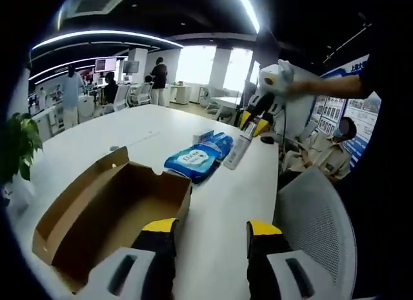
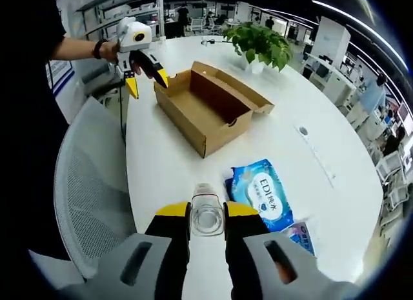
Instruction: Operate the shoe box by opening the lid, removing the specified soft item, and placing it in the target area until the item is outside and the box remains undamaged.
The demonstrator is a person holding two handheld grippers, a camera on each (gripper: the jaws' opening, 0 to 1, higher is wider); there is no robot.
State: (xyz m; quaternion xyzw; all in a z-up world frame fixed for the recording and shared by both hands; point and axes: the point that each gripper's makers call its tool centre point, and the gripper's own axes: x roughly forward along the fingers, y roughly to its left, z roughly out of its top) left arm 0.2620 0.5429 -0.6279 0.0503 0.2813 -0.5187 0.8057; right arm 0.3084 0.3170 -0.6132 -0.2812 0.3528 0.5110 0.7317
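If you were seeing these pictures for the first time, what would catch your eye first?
The open cardboard box lies empty on the white table, lid folded back. The right gripper is shut on a clear bottle, raised above the table beside blue wipe packs. The left gripper hovers open near the box's far end.

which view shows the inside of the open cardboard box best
The right gripper view: it looks down into the open brown cardboard shoe box, showing its bare floor and inner walls. The left gripper view shows the box close but slanted, its near end hidden behind the left gripper.
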